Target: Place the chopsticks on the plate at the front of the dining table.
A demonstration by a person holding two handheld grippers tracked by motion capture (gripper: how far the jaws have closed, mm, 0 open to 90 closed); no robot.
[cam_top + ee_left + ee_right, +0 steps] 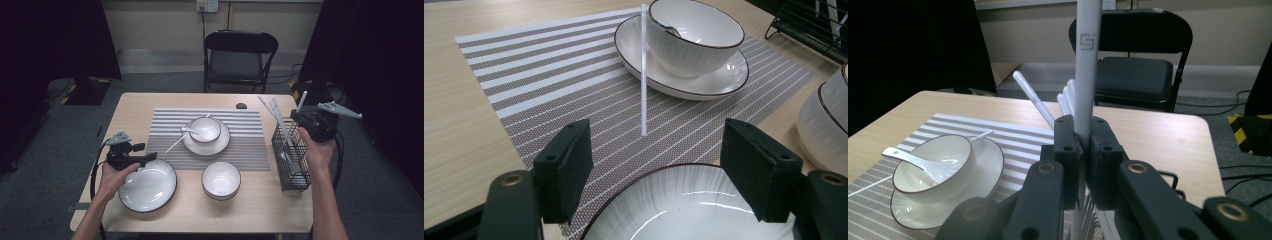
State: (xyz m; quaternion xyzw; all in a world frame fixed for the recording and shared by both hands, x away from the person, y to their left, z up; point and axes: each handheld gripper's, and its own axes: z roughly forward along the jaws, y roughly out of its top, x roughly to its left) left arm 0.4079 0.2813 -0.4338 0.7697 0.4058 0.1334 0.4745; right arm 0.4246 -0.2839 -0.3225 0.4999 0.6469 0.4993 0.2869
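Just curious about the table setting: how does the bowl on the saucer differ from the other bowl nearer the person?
The far bowl sits on a saucer on the striped mat; the near bowl sits straight on the bare table. The far bowl holds a white spoon; the near bowl looks empty. Both are white with a dark rim, upright, and look alike in size.

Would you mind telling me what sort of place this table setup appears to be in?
Probably a staged recording room rather than a home dining room: dark curtains hang at both sides, hazard tape marks the carpet, and a lone folding chair faces a table laid with a striped placemat and a wire cutlery basket.
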